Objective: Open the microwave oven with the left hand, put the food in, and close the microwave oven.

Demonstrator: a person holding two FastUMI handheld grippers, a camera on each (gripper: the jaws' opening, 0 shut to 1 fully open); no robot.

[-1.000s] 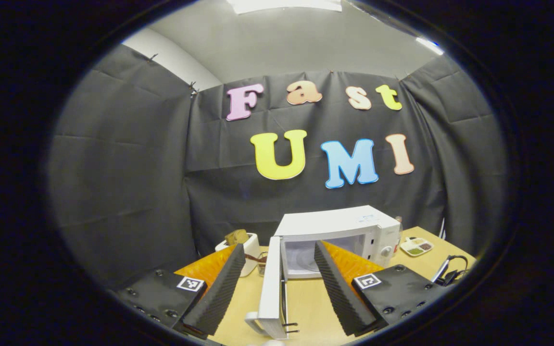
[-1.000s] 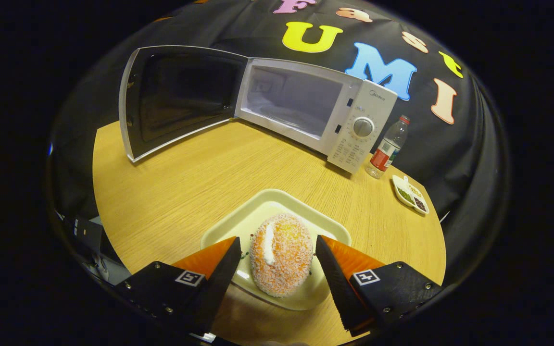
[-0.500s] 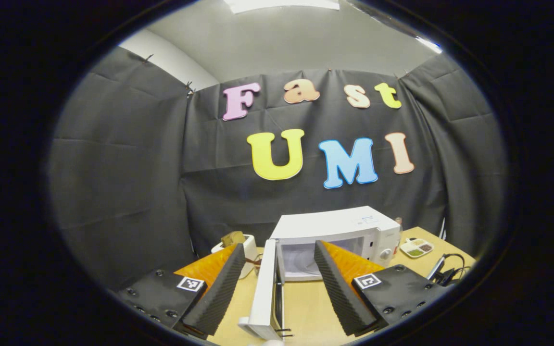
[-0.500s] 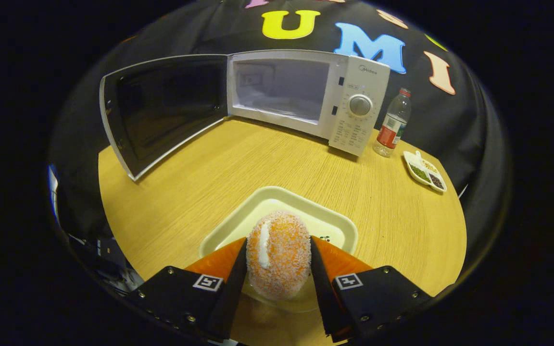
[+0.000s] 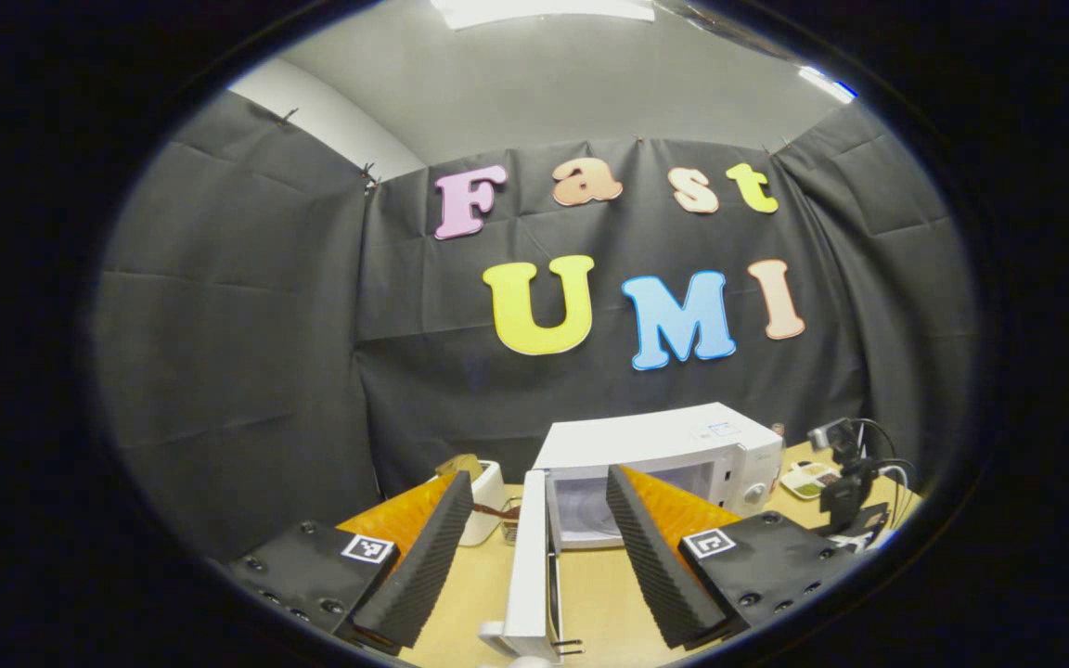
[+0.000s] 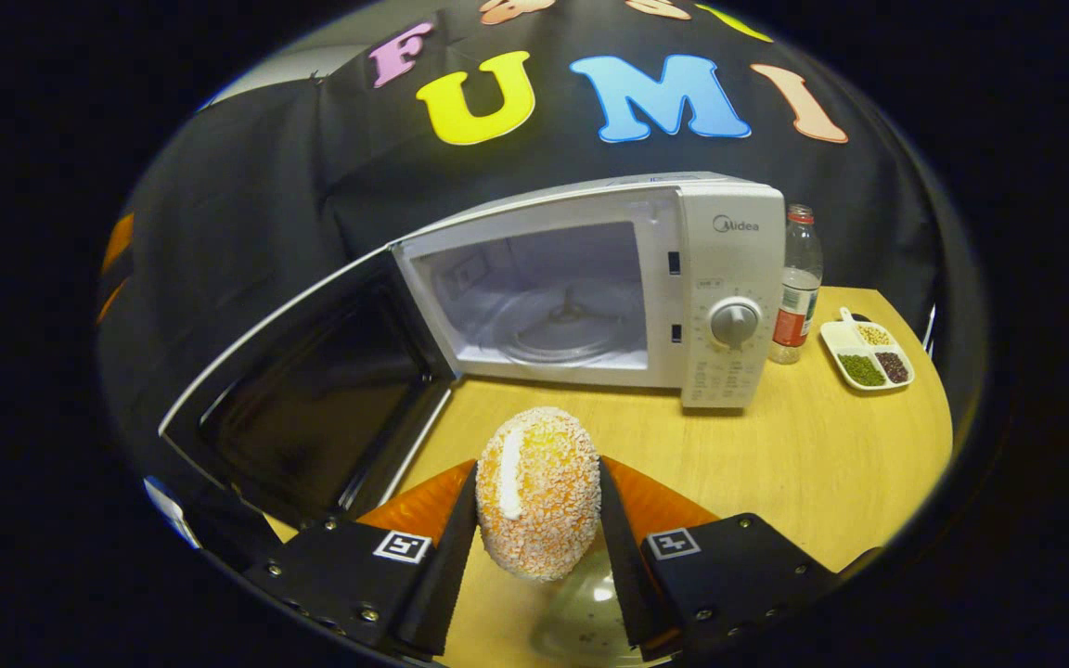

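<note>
Two grippers are busy: the left gripper [image 5: 530, 529] is spread wide and holds nothing, near the white microwave oven's open door [image 5: 532, 575]. The right gripper [image 6: 539, 520] pinches the round orange crumb-coated food ball [image 6: 537, 492], lifted above the wooden counter [image 6: 822, 464], facing the white microwave oven [image 6: 590, 288]. A weak squeeze could drop the ball, or it could bump the oven's edge.

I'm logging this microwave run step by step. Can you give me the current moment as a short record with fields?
microwave: door swung open, cavity empty, glass turntable visible
food: crumb-coated orange ball, gripped and lifted, in front of the cavity
right gripper: jaws pressed on both sides of the food
left gripper: jaws apart, holding nothing, the open door's edge between them
table: bottle and divided dish right of microwave
stage: food not yet inside
</note>
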